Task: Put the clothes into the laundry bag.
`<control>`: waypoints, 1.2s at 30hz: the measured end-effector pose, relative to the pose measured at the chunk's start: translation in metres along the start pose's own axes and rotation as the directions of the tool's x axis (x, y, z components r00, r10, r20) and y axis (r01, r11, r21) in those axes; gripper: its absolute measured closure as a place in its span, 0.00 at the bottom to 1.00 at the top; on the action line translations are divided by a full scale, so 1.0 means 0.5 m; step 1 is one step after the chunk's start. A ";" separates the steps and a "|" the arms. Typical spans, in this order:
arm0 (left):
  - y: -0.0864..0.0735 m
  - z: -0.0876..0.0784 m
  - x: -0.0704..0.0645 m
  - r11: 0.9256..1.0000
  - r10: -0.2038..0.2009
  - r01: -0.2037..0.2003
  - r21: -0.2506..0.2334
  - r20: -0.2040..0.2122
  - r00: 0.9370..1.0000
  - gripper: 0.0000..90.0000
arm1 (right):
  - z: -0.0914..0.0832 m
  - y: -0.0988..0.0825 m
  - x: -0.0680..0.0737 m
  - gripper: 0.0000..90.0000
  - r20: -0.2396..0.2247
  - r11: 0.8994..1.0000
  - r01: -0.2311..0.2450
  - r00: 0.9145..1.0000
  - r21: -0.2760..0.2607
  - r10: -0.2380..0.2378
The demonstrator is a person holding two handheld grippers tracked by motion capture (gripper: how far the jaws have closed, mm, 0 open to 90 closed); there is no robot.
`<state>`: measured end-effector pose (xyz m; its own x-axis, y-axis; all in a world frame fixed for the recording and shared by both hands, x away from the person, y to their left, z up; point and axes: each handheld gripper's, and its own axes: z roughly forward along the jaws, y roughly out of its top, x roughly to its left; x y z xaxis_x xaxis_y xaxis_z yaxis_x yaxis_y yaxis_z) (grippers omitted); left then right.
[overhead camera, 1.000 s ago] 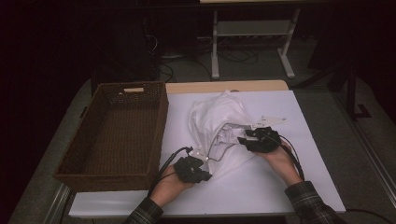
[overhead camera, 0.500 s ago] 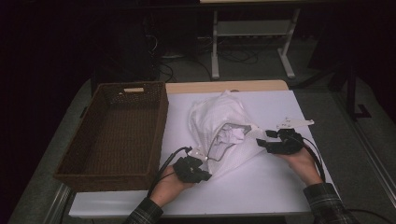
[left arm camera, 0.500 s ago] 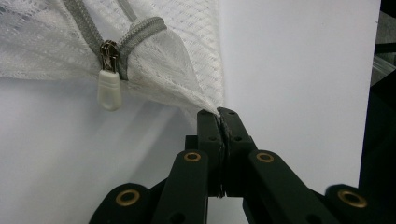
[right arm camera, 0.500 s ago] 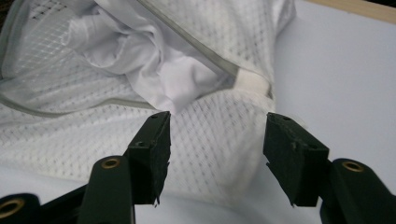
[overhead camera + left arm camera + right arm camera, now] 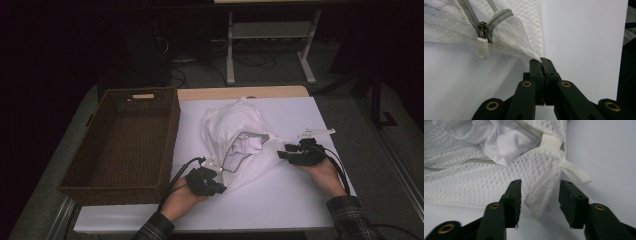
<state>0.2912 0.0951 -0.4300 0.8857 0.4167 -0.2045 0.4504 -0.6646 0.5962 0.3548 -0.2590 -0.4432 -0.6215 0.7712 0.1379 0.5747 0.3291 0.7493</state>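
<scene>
A white mesh laundry bag lies mid-table with its grey zipper partly undone and white cloth showing inside. My left gripper is shut on the bag's near corner; the white zipper pull hangs just beside that corner. At the bag's right side my right gripper is open, its jaws either side of a mesh corner without closing on it. A white loop tab sticks out past that corner.
A dark wicker basket stands empty at the table's left. The white table top ends close behind my hands. A metal stand and cables sit on the floor beyond the far edge.
My right gripper moved right along the bag, away from its middle toward the right corner, and now stands open around the mesh there. The left gripper has kept its hold.
</scene>
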 end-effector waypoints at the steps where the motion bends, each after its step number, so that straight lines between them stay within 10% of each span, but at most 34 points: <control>1: 0.000 0.000 0.000 1.000 0.000 0.000 0.000 0.000 1.000 0.98 | 0.002 -0.001 0.000 0.66 0.001 1.000 0.006 1.000 0.006 -0.006; 8: 0.000 -0.001 0.000 1.000 -0.001 0.001 -0.003 -0.002 1.000 0.98 | -0.004 -0.001 -0.003 0.95 0.014 1.000 0.025 1.000 0.012 -0.026; 36: -0.001 -0.001 0.001 1.000 0.003 -0.003 0.018 0.000 1.000 0.98 | -0.128 -0.112 0.057 0.96 0.009 0.997 0.035 0.999 0.066 -0.035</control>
<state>0.2915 0.0960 -0.4301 0.8869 0.4151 -0.2030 0.4501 -0.6765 0.5829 0.2710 -0.2904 -0.4396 -0.6364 0.7642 0.1052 0.5867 0.3910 0.7092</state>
